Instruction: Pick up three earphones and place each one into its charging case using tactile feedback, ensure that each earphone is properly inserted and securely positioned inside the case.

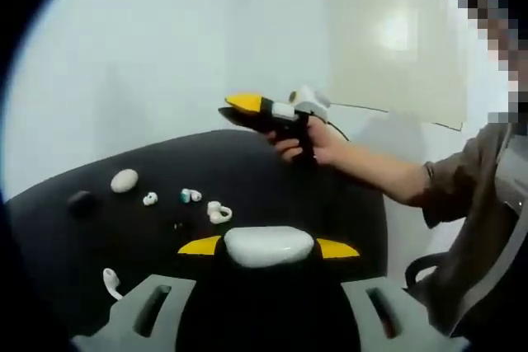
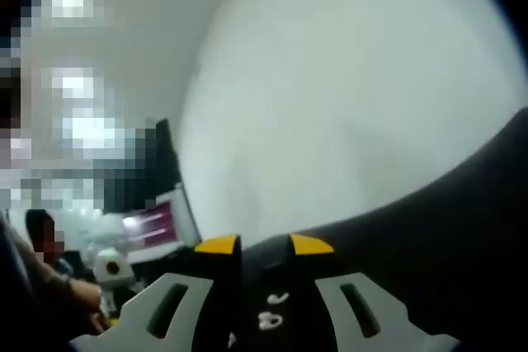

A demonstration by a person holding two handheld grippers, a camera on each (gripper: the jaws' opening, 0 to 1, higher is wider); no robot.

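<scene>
The left gripper (image 1: 269,246) is gripping a white case (image 1: 269,245) between its yellow-tipped fingers (image 1: 200,246), holding it up above the near edge of the black bench (image 1: 247,162). The right gripper (image 1: 266,110) is hanging in the air over the far edge, in a person's hand (image 1: 309,143); in the right gripper view its fingers (image 2: 218,245) are standing a little apart with nothing between them.

On the bench, three white earphones are lying loose: one (image 1: 149,199) toward the left, one (image 1: 219,213) nearer the middle, one (image 1: 110,283) by the near left edge. A second white case (image 1: 124,180) and a dark case (image 1: 81,200) are sitting toward the left edge, and a small teal-and-white piece (image 1: 190,195) lies between the first two earphones.

No earphone looks seated yet, so this seems an early step: a case held ready. Next the right gripper would need to come down on one earphone and pinch it lightly. Whether the held case is open cannot be told.
</scene>
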